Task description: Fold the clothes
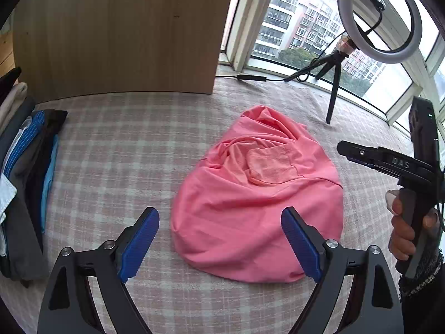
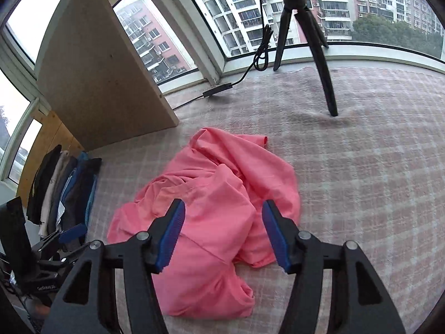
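Pink garment [image 1: 258, 194] lies crumpled on the checked cloth [image 1: 116, 153], its long axis running from the left gripper [image 1: 219, 245] toward the tripod [image 1: 333, 94]; a pocket faces up. Both left and right gripper [image 2: 222, 233] hover spread, pinching nothing

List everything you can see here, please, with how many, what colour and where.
garment: one, pink, crumpled in the middle of the cloth
cloth: one, pink and white check, covering the surface
clothes stack: one pile, dark, blue and white, at the left edge
board: one, light wood, standing at the back
ring light: one, white, on a black tripod near the window
cable: one, black, along the sill
hand: one, at the right, holding the right tool's handle
left claw: one, black with blue pads, open above the garment
right claw: one, same colours, open above the garment
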Demonstrator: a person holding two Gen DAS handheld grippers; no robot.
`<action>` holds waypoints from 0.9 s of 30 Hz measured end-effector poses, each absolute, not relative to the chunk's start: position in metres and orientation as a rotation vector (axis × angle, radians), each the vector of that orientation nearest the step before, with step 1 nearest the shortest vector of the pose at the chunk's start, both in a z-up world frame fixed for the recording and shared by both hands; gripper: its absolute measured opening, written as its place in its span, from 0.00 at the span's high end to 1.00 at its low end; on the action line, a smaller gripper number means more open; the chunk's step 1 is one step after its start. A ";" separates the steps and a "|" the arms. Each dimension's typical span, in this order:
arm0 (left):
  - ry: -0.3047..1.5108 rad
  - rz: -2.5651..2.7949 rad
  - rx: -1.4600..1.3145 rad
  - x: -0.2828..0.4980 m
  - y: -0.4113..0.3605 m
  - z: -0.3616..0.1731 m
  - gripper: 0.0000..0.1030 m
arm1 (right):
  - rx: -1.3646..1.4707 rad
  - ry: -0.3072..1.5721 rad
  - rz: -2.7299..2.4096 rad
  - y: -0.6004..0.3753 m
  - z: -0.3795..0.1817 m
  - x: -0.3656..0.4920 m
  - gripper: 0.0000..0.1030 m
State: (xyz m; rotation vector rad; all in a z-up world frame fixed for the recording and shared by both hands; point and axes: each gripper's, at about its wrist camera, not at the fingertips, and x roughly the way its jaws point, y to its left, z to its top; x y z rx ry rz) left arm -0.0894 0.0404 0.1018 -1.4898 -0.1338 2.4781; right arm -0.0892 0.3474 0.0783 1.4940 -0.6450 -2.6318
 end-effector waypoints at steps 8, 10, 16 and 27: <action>-0.317 2.583 -1.551 -0.081 -0.027 0.094 0.13 | 1.619 -0.357 -2.558 0.315 0.070 -0.090 0.95; -0.333 2.581 -1.556 -0.081 -0.030 0.092 0.13 | 1.549 -0.455 -2.613 0.338 0.096 -0.062 0.95; -0.284 2.544 -1.537 -0.080 -0.009 0.095 0.13 | 1.363 -0.799 -2.933 0.441 0.154 0.078 0.96; -0.036 2.237 -1.483 -0.098 0.143 0.083 0.13 | 1.902 -0.896 -3.144 0.518 0.103 0.172 0.73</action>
